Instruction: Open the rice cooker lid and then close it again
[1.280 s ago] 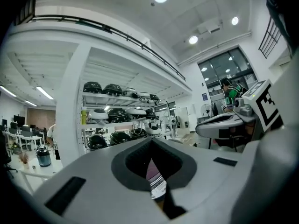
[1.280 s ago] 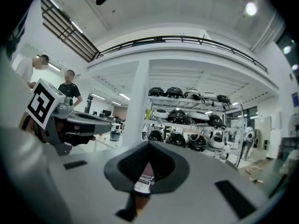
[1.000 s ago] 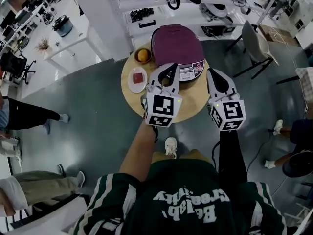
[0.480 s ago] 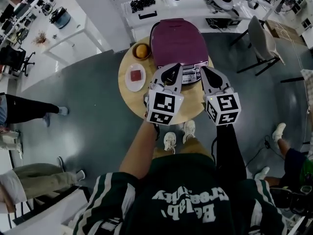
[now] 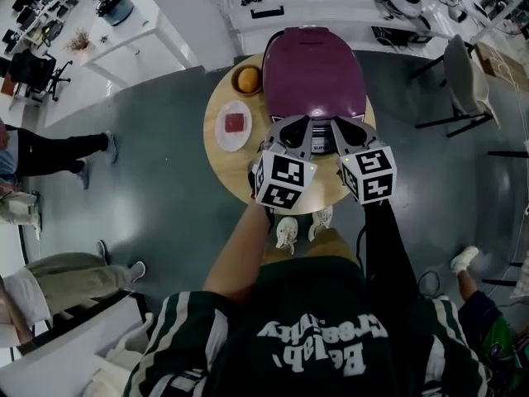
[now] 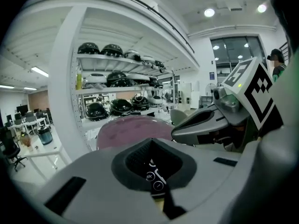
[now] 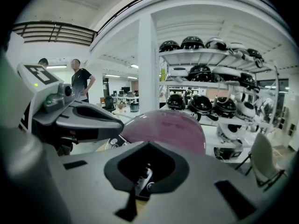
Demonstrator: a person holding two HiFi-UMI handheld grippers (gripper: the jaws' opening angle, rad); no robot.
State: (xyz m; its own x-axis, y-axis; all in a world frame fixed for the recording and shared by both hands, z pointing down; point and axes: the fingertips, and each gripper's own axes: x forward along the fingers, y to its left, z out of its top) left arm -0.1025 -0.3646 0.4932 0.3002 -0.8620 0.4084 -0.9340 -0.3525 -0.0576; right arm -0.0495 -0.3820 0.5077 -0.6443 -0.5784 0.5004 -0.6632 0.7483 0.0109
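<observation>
Left gripper (image 6: 153,143): jaws closed together, nothing clamped, control buttons (image 6: 154,181) visible through the hollow between them, purple rice cooker lid (image 6: 133,127) just beyond the tips, right gripper (image 6: 180,133) close at their right, helmet shelves (image 6: 112,80) far beyond.

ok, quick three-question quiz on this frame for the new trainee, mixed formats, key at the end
1. True or false: the rice cooker has its lid raised.
2. What lies in the small bowl beside the cooker on the round table? A) an orange fruit B) a spoon C) a folded cloth
3. Fill in: the jaws of the left gripper and the right gripper are both ____.

Key: 1 false, the lid is down. 2 A. 3 shut, with nothing between them.
</observation>
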